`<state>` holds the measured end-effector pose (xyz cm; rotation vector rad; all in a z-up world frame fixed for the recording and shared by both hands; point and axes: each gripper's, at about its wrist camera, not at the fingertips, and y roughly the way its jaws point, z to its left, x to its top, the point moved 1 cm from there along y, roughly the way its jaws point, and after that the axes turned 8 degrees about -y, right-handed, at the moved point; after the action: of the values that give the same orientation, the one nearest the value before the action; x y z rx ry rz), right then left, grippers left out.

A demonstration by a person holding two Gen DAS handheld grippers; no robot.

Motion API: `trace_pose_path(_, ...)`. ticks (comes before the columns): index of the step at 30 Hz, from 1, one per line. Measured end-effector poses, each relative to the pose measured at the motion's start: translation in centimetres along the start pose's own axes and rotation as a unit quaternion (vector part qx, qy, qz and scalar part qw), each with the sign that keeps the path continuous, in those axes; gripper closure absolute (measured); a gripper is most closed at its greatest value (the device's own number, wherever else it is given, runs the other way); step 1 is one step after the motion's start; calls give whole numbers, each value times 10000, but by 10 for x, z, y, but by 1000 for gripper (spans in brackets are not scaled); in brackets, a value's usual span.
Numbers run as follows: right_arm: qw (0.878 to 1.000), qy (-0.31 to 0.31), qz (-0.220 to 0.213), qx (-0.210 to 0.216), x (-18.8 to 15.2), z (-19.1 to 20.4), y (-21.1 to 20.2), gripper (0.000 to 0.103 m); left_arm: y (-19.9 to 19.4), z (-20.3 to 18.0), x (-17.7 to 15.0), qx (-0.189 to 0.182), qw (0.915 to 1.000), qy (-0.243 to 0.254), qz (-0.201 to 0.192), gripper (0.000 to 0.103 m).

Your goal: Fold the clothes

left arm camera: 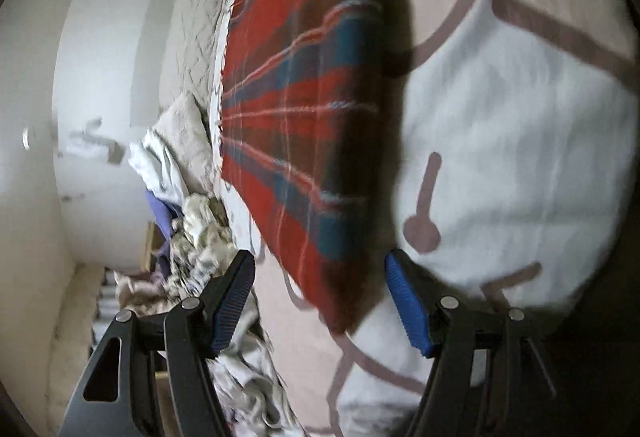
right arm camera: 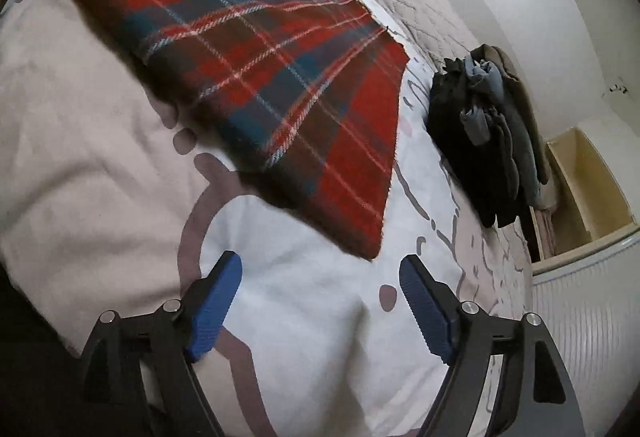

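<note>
The left gripper (left arm camera: 320,301) was held with its jaws wide apart and nothing was gripped between them; the right gripper (right arm camera: 320,301) was spread in the same way and was also empty. Both were hanging just above the patterned duvet (right arm camera: 100,125) of the bed. The red plaid cloth (right arm camera: 248,49) was laid flat on that duvet, near both grippers but touched by none. It seemed to be folded already at least 1 time — a doubled edge could be suspected at its near side, though this was blurred. By judgement, some folds were done and the cloth was released. A dark pile of clothes (right arm camera: 488,133) was seen at the far edge of the bed, and a crumpled light heap (left arm camera: 208,237) beside the left gripper — probably work not yet done. The top edge of the plaid was cut off in both views, and the left view was smeared.
</note>
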<state>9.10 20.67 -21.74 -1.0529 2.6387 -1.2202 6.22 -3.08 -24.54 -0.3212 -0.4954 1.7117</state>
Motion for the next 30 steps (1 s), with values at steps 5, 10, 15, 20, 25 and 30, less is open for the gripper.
trace_pose_path(5,9990,-222,-153,-345,-3,14,4,22,12,-1,9,284,9996,25,-84,36)
trace_pose_path(10,9920,-870,-432,-812,3,30,-2,22,19,17,14,-288,9970,-716,108,71)
trace_pose_path(15,9660,-2002,-1113,-1201,18,59,-23,22,31,55,18,-1411,9702,-1910,480,92)
trace_pose_path(20,9449,-2500,-1804,-1102,55,90,-43,22,44,94,22,-2116,9273,-3026,609,93)
trace_pose_path(25,9307,-2649,-2157,-1311,93,115,-44,22,51,111,19,-2869,8621,-4097,808,96)
trace_pose_path(30,9433,-2177,-1956,-1565,107,105,-27,31,54,119,10,-3175,8226,-4624,937,96)
